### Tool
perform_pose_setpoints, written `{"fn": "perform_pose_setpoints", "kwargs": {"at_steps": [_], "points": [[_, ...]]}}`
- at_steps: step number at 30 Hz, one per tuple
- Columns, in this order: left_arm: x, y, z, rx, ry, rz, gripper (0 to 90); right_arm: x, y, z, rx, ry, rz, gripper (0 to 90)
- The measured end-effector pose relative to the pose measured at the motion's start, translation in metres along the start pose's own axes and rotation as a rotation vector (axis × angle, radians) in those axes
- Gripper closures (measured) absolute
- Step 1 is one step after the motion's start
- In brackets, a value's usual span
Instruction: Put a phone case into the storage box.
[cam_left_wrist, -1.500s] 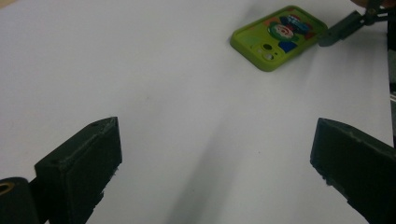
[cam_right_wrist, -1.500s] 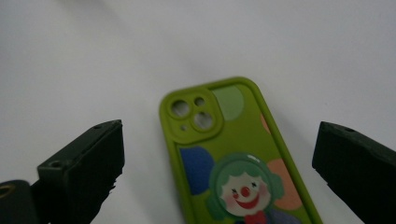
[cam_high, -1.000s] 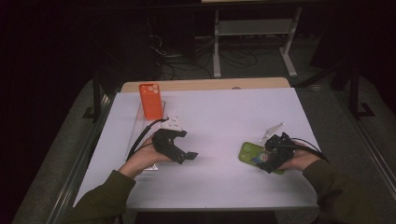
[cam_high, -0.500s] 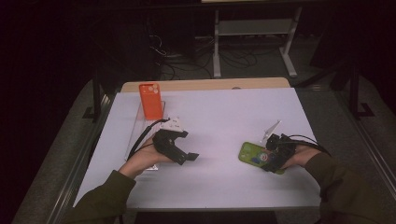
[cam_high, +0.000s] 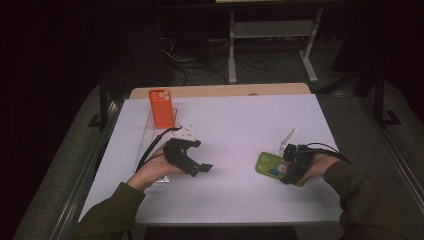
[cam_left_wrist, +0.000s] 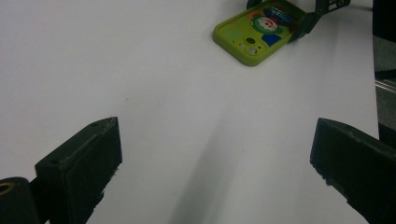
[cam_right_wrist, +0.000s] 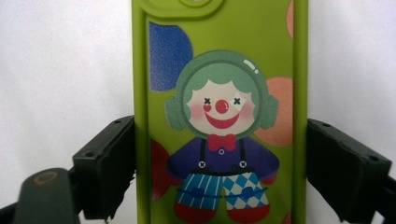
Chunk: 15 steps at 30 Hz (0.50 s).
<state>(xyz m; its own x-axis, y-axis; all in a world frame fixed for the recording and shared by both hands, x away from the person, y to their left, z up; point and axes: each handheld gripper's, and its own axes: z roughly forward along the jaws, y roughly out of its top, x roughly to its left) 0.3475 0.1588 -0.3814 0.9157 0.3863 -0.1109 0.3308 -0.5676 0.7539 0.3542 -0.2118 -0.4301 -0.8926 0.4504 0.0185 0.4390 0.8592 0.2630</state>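
Closing right fingers (cam_right_wrist: 222, 175) squarely on green case (cam_right_wrist: 219, 116), pads level on both long edges, avoiding any twist. Have just been closing; pads now touching or almost touching case sides, grip uncertain. Lying flat on worktop (cam_high: 230, 125), right side. Left fingers (cam_left_wrist: 219, 177) open, empty, well apart.

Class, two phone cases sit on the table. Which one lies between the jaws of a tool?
The green phone case with the clown picture, flat on the table between the jaws of the right tool. The orange phone case stands propped at the far left, untouched.
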Motion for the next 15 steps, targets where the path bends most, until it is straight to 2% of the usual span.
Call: {"fn": "perform_pose_setpoints", "kwargs": {"at_steps": [7, 9, 10, 12, 13, 15], "points": [[-0.001, 0.002, 0.001, 0.01, 0.001, 0.021, 2.0, 0.0, 0.001, -0.001, 0.002, -0.002, -0.004, 15.3], [-0.002, 0.003, 0.002, 0.003, -0.006, 0.017, 2.0, 0.002, 0.003, -0.002, -0.001, 0.009, -0.022, 15.4], [-0.002, 0.004, 0.002, 0.016, -0.007, 0.038, 2.0, 0.004, 0.005, -0.003, -0.002, 0.013, -0.023, 15.3], [-0.004, 0.006, 0.003, 0.018, -0.015, 0.041, 2.0, 0.007, 0.01, -0.004, -0.006, 0.021, -0.045, 15.4], [-0.004, 0.007, 0.003, 0.026, -0.017, 0.055, 2.0, 0.008, 0.013, -0.005, -0.008, 0.02, -0.058, 15.4], [-0.006, 0.008, 0.006, 0.014, -0.034, 0.059, 2.0, 0.011, 0.02, -0.007, -0.013, 0.028, -0.078, 15.4]]}}
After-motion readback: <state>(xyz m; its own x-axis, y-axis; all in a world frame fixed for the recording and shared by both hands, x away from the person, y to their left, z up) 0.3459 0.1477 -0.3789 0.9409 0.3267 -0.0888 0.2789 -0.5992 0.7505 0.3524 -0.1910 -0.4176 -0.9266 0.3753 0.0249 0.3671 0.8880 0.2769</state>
